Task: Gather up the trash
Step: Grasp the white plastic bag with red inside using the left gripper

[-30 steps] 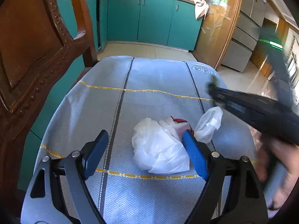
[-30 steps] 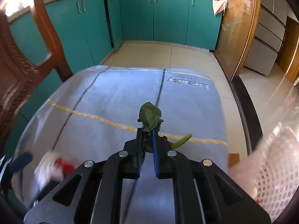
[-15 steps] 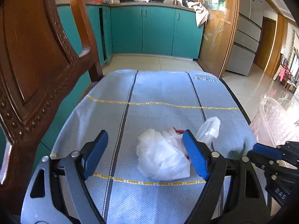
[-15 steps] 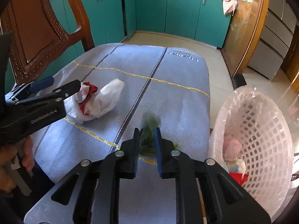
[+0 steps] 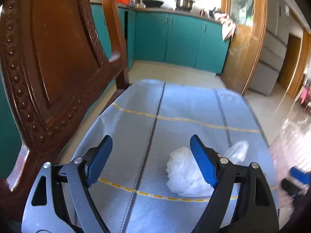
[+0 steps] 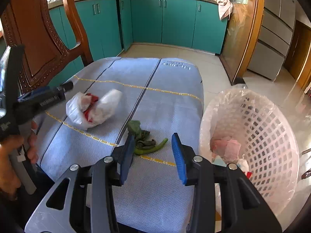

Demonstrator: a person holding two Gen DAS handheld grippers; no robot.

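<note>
Teal kitchen cabinets (image 6: 147, 19) back a cloth-covered surface (image 6: 159, 89). My right gripper (image 6: 153, 155), jaws just parted and empty, has the wilted green vegetable scrap (image 6: 144, 139) lying short of the lined basket (image 6: 272, 136); my left gripper (image 5: 150, 159) gapes wide, empty, over the white plastic bag (image 5: 182, 174). Best regrip the scrap and release only above the basket's rim.

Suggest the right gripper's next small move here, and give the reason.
Probably close again on the green vegetable scrap. The right gripper has just been opening; the scrap lies on the cloth at its tips, unpinched and short of the lined basket.

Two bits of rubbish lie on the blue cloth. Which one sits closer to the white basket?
The wilted green leafy vegetable scrap, lying just ahead of the right tool near the white plastic lattice basket. The crumpled white plastic bag with red inside lies farther left.
</note>
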